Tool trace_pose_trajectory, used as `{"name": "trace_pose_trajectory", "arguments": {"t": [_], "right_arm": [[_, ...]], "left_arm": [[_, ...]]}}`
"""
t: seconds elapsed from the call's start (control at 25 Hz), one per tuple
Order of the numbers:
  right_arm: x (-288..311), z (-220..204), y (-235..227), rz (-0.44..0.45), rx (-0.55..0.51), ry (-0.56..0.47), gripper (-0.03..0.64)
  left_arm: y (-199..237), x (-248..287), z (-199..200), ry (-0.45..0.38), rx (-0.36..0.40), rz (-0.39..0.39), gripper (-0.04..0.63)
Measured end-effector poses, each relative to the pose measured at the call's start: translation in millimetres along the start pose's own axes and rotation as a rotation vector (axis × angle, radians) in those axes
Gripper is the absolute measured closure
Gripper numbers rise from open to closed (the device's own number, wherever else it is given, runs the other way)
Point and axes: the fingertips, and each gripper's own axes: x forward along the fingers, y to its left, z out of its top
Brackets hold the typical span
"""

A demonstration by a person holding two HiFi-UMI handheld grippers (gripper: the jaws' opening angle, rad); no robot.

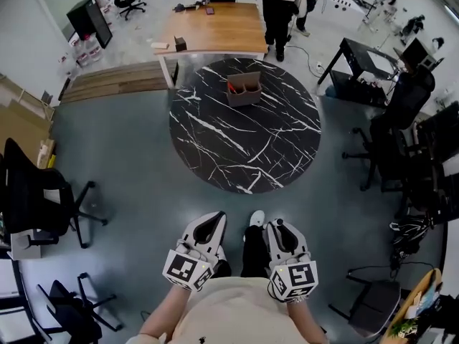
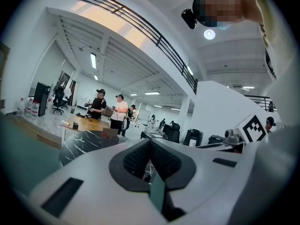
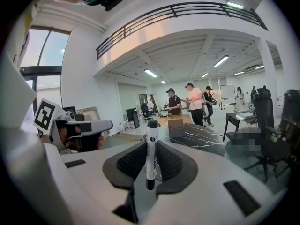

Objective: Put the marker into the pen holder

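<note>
A white marker with a black cap (image 3: pixel 151 144) stands upright between the jaws of my right gripper (image 3: pixel 151 159), which is shut on it. The brown cardboard pen holder (image 1: pixel 244 89) sits at the far side of the round black marble table (image 1: pixel 244 138), with something red inside. It also shows ahead in the right gripper view as the pen holder (image 3: pixel 176 128) and in the left gripper view as the pen holder (image 2: pixel 110 133). Both the left gripper (image 1: pixel 206 221) and the right gripper (image 1: pixel 282 226) are held close to the body, well short of the table. The left gripper (image 2: pixel 150 157) is shut with nothing in it.
A wooden table (image 1: pixel 211 29) stands beyond the marble one, with people (image 1: pixel 278 6) standing at it. Office chairs (image 1: pixel 36 199) are at the left. A black desk (image 1: pixel 366 59) and more chairs (image 1: pixel 401 142) are at the right. A low wooden platform (image 1: pixel 118 81) lies at the back left.
</note>
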Motion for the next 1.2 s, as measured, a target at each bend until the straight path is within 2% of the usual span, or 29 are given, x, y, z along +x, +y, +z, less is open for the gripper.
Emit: {"name": "trace_pose_trajectory", "arguments": {"t": [0.36, 0.48, 0.76, 0.96, 1.2], "right_arm": [[97.2, 45.4, -84.6, 0.106, -0.034, 0.02, 0.537], [125.3, 68.0, -116.8, 0.15, -0.064, 0.026, 0.537], [174.0, 105.0, -166.2, 0.239, -0.111, 0.022, 0.537], [202.0, 113.5, -187.1, 0.248, -0.091, 0.037, 0.537], [252.6, 125.7, -201.9, 0.222, -0.101, 0.046, 0.537]], "left_arm": [[29.3, 128.9, 23.2, -0.007, 0.018, 0.056, 0.588], [38.4, 164.7, 35.1, -0.014, 0.027, 0.101, 0.588], [59.8, 204.7, 44.1, -0.028, -0.008, 0.241, 0.588], [71.5, 229.9, 54.0, -0.034, 0.002, 0.263, 0.588], [114.0, 258.6, 57.1, -0.03, -0.017, 0.261, 0.588]]}}
